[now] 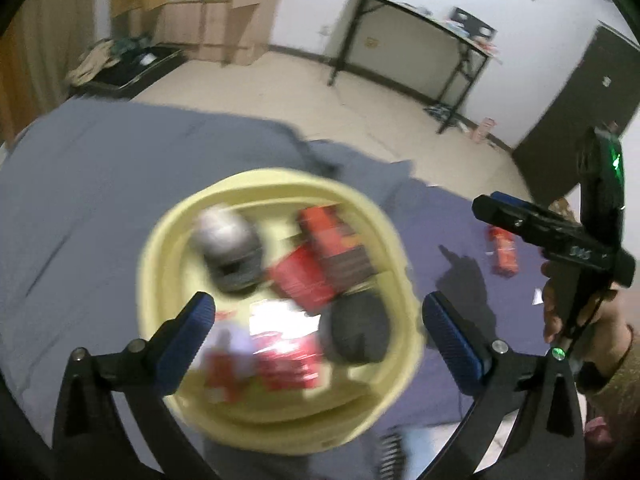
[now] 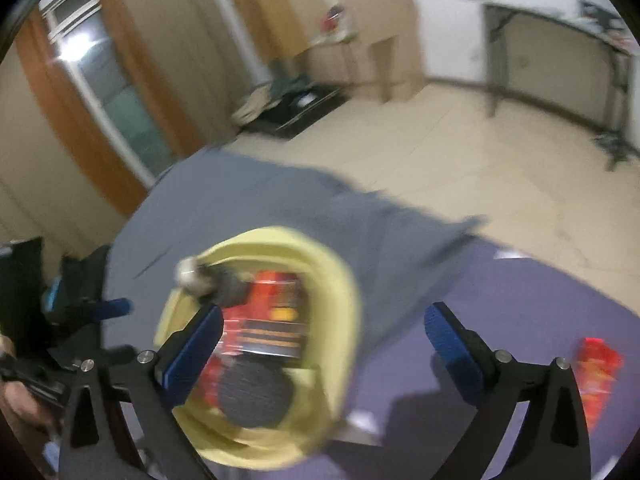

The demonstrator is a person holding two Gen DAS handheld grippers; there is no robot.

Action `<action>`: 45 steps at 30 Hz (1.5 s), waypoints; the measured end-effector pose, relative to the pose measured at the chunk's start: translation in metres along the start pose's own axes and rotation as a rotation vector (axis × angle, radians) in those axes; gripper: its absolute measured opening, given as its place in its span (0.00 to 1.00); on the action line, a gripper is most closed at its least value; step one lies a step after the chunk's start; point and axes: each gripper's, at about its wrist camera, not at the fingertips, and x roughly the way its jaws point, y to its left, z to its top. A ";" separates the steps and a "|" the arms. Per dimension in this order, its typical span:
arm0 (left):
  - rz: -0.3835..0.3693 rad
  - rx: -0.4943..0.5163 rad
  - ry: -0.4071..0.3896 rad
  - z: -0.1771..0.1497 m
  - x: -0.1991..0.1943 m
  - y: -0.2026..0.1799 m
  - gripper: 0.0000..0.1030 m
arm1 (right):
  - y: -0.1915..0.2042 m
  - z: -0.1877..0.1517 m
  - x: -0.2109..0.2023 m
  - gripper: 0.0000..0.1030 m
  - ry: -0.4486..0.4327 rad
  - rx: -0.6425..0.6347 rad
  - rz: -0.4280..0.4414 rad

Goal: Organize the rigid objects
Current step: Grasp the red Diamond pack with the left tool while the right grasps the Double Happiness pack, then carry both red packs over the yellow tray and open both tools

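Note:
A pale yellow basin (image 1: pixel 168 240) (image 2: pixel 340 280) sits on a cloth-covered surface. Inside it lie red boxes (image 1: pixel 332 236) (image 2: pixel 272 320), a grey-white round object (image 1: pixel 228 244) (image 2: pixel 196 276), a dark round object (image 1: pixel 360 328) (image 2: pixel 252 396) and red packets (image 1: pixel 280 364). My left gripper (image 1: pixel 320 312) hovers open over the basin, holding nothing. To the basin's right, my right gripper (image 2: pixel 324 316) is also open and empty. A loose red packet (image 1: pixel 504 252) (image 2: pixel 596 376) lies on the purple cloth further right. Both views are blurred.
Grey cloth (image 1: pixel 120 184) covers the left of the surface, purple cloth (image 1: pixel 440 220) the right. Beyond are a tiled floor (image 1: pixel 320 92), a black-legged table (image 1: pixel 420 40), cardboard boxes (image 1: pixel 240 20) and a dark door (image 1: pixel 580 92). A hand (image 1: pixel 592 320) holds the right gripper.

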 end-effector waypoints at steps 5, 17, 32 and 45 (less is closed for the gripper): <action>-0.073 0.127 0.017 0.017 0.032 -0.099 1.00 | -0.109 -0.030 -0.071 1.00 -0.092 0.089 -0.249; -0.123 0.327 0.132 0.021 0.151 -0.293 1.00 | -0.320 -0.127 -0.148 1.00 0.021 0.371 -0.575; -0.086 0.254 0.197 0.009 0.225 -0.311 1.00 | -0.387 -0.105 -0.134 1.00 0.079 0.398 -0.473; -0.093 0.273 0.168 0.003 0.231 -0.312 0.56 | -0.380 -0.087 -0.112 0.87 0.077 0.350 -0.544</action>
